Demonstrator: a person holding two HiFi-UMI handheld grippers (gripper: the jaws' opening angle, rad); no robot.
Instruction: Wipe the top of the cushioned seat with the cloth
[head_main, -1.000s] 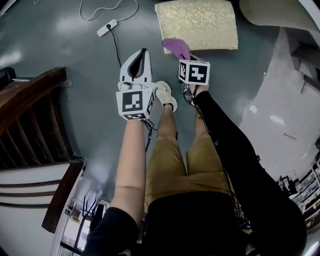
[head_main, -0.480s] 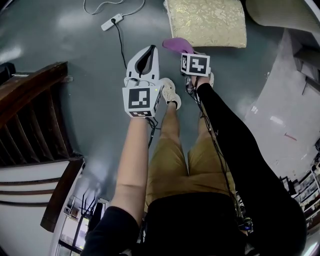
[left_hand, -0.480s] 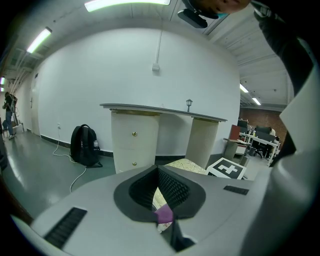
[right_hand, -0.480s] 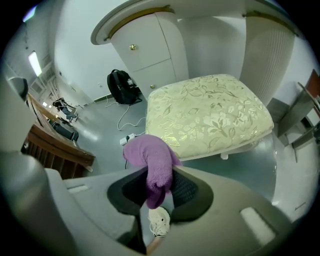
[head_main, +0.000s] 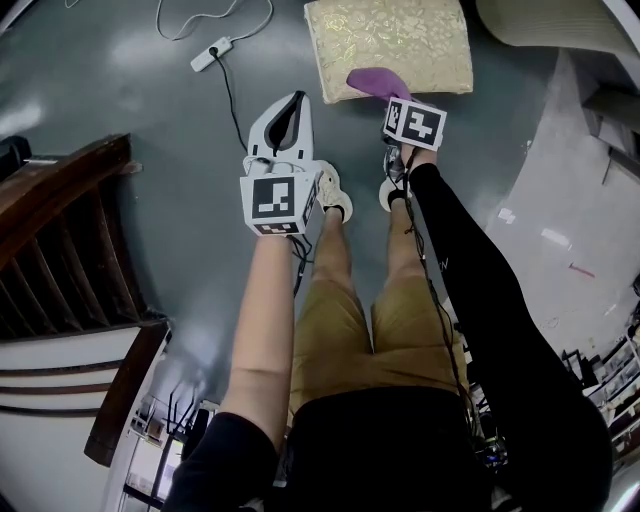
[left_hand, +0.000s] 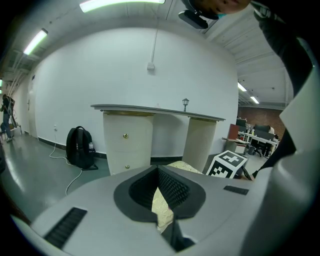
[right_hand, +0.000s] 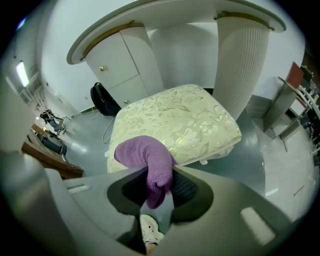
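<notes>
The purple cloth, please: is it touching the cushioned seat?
Cannot tell. In the head and right gripper views the cloth, clamped in the right tongs, overlaps the near edge of the seat; neither shows contact or a gap.

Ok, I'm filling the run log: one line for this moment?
right gripper shut on purple cloth | cloth at cushioned seat near edge, contact unclear | left gripper shut, empty

We wore tan shorts (head_main: 350, 330), a black top (head_main: 380, 450) with one long right sleeve (head_main: 470, 290), and pale trainers (head_main: 333, 192), while our white left gripper (head_main: 291, 102) and right gripper (head_main: 388, 95) bore black-and-white marker cubes (head_main: 275, 203), with black cables (head_main: 299, 265) hanging toward six o'clock.
</notes>
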